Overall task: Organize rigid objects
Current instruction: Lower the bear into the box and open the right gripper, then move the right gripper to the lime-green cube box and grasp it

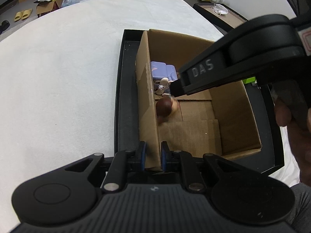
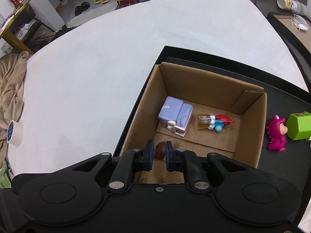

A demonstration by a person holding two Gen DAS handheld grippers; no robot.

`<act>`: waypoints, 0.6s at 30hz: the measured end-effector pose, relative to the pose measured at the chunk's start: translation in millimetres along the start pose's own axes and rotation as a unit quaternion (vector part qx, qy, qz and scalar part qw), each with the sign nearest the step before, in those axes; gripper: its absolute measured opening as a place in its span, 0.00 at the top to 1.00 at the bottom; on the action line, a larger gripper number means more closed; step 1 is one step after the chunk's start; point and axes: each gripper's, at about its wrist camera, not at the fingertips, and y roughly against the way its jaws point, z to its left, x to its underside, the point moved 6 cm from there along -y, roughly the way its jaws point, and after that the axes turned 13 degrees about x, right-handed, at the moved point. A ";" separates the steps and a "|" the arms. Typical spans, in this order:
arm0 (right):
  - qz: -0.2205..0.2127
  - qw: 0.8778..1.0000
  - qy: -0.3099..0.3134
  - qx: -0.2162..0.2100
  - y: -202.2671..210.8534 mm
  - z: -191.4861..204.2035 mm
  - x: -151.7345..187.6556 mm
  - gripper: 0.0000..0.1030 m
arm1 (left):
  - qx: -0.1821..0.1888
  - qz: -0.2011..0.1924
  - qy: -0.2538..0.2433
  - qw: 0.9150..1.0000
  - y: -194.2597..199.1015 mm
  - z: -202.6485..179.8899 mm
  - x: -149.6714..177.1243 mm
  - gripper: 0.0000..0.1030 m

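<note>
A cardboard box (image 2: 250, 120) stands in a black tray (image 2: 281, 167) on a white bed. Inside lie a purple bed figurine (image 2: 175, 112), a red and blue figure (image 2: 217, 123) and a brown round figure (image 2: 160, 151). My left gripper (image 1: 153, 155) is shut on the box's left wall (image 1: 147, 116). My right gripper (image 2: 159, 155) hangs over the box with the brown figure (image 1: 165, 106) between its pads; the figure looks blurred, as if loose. A pink dinosaur toy (image 2: 276, 134) and a green cube (image 2: 298, 125) stand on the tray right of the box.
A roll of tape (image 2: 13, 133) and a beige cloth (image 2: 11, 81) lie at the bed's left edge. A black side table (image 2: 291, 29) with a face mask (image 2: 300, 24) and a paper cup (image 2: 287, 3) stands at the far right.
</note>
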 end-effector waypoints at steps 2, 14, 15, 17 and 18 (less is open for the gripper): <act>-0.005 1.000 0.000 0.003 3.4 -3.8 0.5 0.87 | -0.001 0.000 0.000 1.000 0.1 0.0 0.7 0.86; -0.053 0.998 -0.037 0.011 36.4 -52.1 10.2 0.43 | -0.004 0.001 -0.002 1.000 0.3 -1.5 0.9 0.86; -0.056 0.997 -0.043 0.011 38.3 -57.4 11.0 0.40 | -0.004 0.001 -0.002 1.000 0.2 -1.5 0.9 0.86; -0.064 0.996 -0.053 0.013 42.1 -67.8 13.2 0.37 | -0.005 0.001 -0.003 1.000 0.4 -1.3 0.6 0.86; -0.068 0.996 -0.056 0.013 44.2 -72.2 14.0 0.35 | -0.006 0.002 -0.003 1.000 0.2 -1.3 0.7 0.86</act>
